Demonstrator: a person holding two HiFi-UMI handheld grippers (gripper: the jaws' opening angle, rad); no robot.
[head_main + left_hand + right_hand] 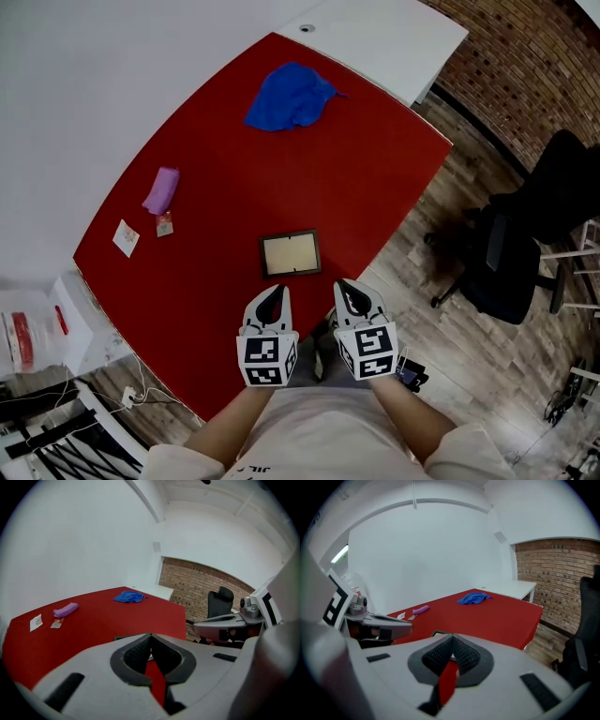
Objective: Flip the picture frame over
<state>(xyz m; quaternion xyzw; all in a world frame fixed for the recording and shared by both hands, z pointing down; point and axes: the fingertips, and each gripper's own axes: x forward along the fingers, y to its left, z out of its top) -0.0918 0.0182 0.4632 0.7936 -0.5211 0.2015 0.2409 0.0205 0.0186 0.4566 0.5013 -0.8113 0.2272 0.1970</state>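
At the near edge of the red table, the person holds two grippers side by side, each pointing forward and downward. The left gripper has its jaws pressed together with nothing between them, as its own view shows. The right gripper sits at 3 o'clock of the left one, its jaws likewise closed tight and empty. Neither touches anything on the table.

Just beyond the two tips, at 12 o'clock between them, the picture frame lies flat on the table. It has a dark border, and its pale inner panel faces up. It lies apart from both grippers.

Farther out, at about 10 o'clock from the frame, a small packet and a white card lie near the table's left edge. A purple roll lies just beyond the packet. At 12 o'clock, well apart from the frame near the far end of the table, lies a crumpled blue cloth.

Beyond the red table stands a white desk. Off the table at 3 o'clock, a black office chair stands on the wooden floor, with a brick wall behind it.
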